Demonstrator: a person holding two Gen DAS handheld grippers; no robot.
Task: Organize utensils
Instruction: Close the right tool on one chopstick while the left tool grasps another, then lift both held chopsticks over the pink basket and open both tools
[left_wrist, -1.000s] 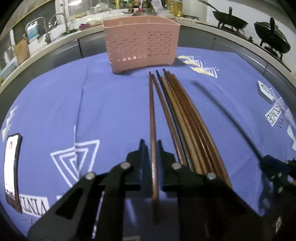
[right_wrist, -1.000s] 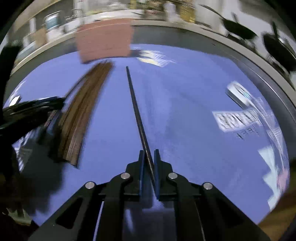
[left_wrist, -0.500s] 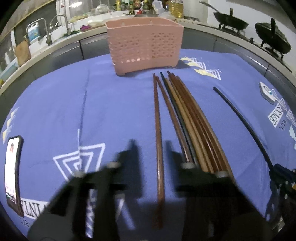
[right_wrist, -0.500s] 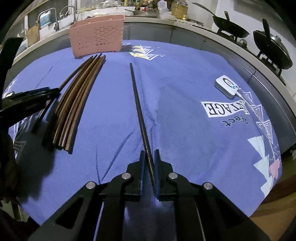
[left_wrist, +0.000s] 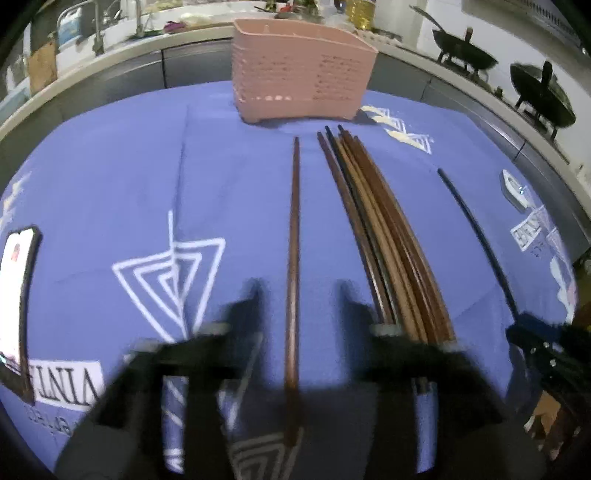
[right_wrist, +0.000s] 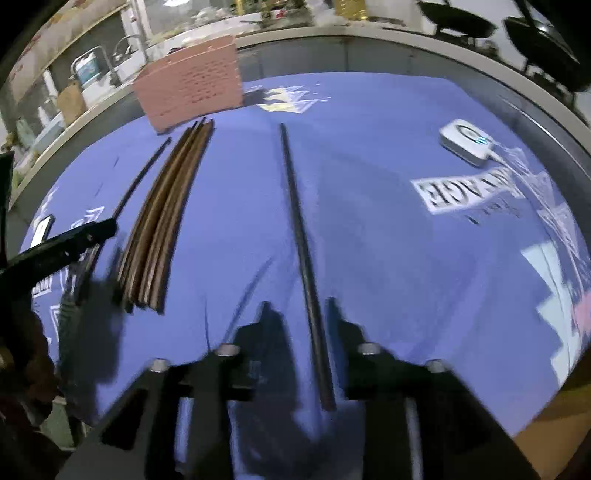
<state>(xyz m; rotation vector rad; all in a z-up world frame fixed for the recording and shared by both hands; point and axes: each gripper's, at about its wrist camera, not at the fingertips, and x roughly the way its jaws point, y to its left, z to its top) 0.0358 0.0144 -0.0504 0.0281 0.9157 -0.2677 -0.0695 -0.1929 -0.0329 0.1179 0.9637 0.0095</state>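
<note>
Left gripper (left_wrist: 297, 291) jaws opening, wide apart, brown chopstick (left_wrist: 293, 258) lying loose between them on the blue cloth (left_wrist: 129, 184), pads not touching it. Right gripper (right_wrist: 295, 310) jaws opening too, black chopstick (right_wrist: 299, 229) between them, released. Chopstick bundle (left_wrist: 384, 236) lies between the two singles, just beside the left gripper's right finger. Phone (left_wrist: 16, 295) at the cloth's left edge. Farther back pink basket (left_wrist: 301, 88) stands upright just past the chopstick tips; woks (left_wrist: 539, 92) on the stove behind.

Right wrist view alone shows the white device (right_wrist: 467, 142) clearly with its cable; left wrist view alone shows the phone screen.

A second ago both grippers were clamped on their chopsticks; now both let go, and the brown one sits farther from the bundle.
</note>
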